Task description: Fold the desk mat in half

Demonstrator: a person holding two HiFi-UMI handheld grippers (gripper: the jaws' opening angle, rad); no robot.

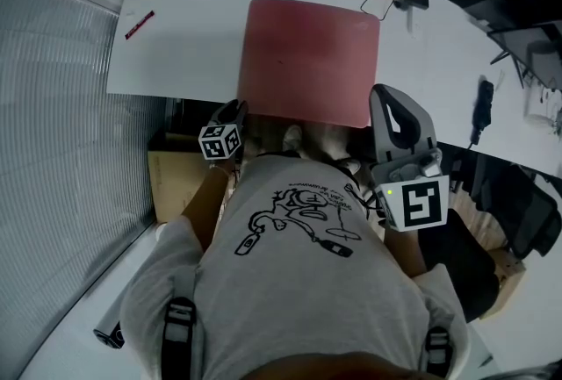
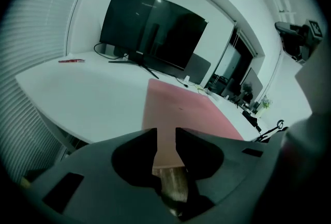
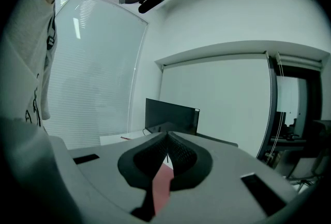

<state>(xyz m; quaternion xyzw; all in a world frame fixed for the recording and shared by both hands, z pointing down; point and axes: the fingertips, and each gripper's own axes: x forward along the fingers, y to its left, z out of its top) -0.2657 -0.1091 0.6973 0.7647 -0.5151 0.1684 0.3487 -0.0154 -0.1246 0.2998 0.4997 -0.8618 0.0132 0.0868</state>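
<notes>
Person (image 1: 299, 282): filled the foreground in a white printed T-shirt, leaning in at the near edge of the white bench (image 1: 193, 27).
Red pen (image 1: 139, 25): lay alone at the bench's far left, well apart from everything else.
Left claw (image 2: 166, 132): hung low at the near left corner of the desk mat (image 1: 309, 58), jaws spread with a clear gap. The mat's near edge showed through that gap, and nothing was pinched.
Desk mat: pink, lay flat in the middle of the bench, its near edge jutting past the bench edge toward the person.
Monitor (image 2: 150, 29): dark, stood on the bench behind the mat's far edge.
Right claw (image 3: 166, 137): was held higher, beside the mat's near right corner, tips pressed together. A strip of pink showed through the slot below them.
</notes>
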